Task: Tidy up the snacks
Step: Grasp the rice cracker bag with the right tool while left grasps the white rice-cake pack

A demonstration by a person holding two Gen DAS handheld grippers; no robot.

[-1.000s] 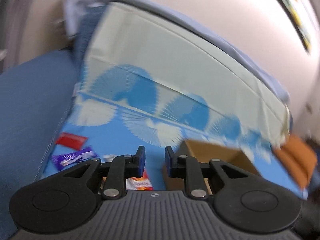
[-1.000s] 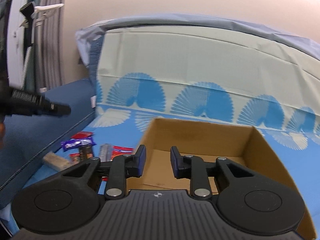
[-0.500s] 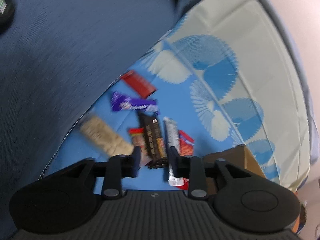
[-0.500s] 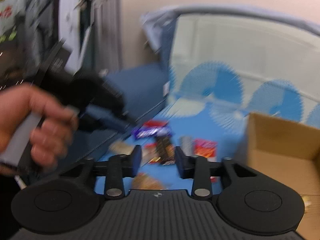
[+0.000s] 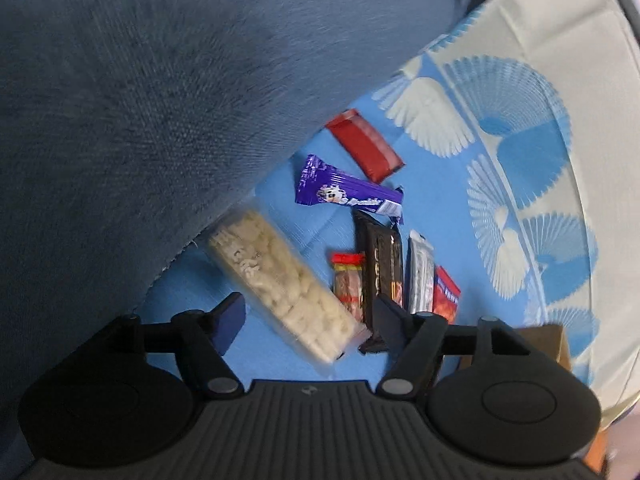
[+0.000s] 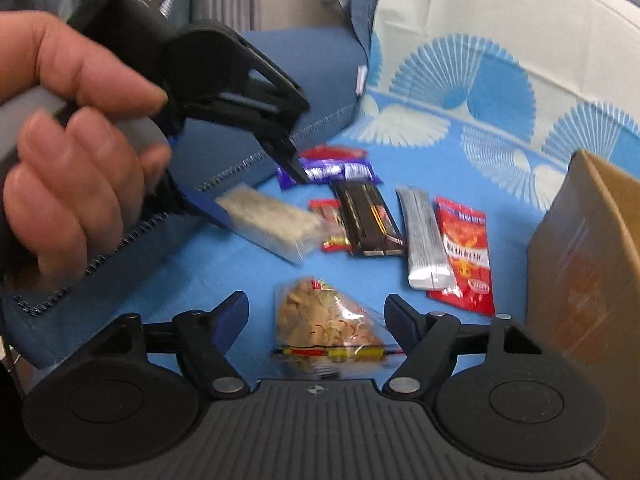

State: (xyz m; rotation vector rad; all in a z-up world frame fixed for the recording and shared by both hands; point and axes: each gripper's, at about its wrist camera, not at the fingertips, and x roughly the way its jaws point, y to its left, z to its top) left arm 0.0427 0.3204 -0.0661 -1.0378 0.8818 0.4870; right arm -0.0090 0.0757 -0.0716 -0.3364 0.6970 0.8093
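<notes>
Several snacks lie on the blue fan-patterned cloth [image 5: 440, 208]. My left gripper [image 5: 308, 312] points down over a clear pack of pale crackers [image 5: 276, 284]; its jaws are opening and the pack lies between them untouched. In the right wrist view the left gripper [image 6: 256, 194] is held by a hand [image 6: 68, 128]. My right gripper [image 6: 316, 308] is also opening, with a clear bag of brown snacks [image 6: 324, 324] lying between its fingers, pads apart from it. A purple bar [image 5: 344, 194], black bar [image 5: 380, 264] and silver bar [image 6: 424, 240] lie close by.
An open cardboard box [image 6: 584, 264] stands at the right. A blue cushion [image 5: 140, 100] borders the snacks on the left. A red packet [image 5: 364, 144], a small red-yellow packet [image 5: 348, 280] and a red-orange packet [image 6: 464, 252] lie among the bars.
Both grippers swung from the box down and left toward the snack pile. Both sets of jaws went from nearly shut to wide apart. The hand with the left gripper came into the right view.
</notes>
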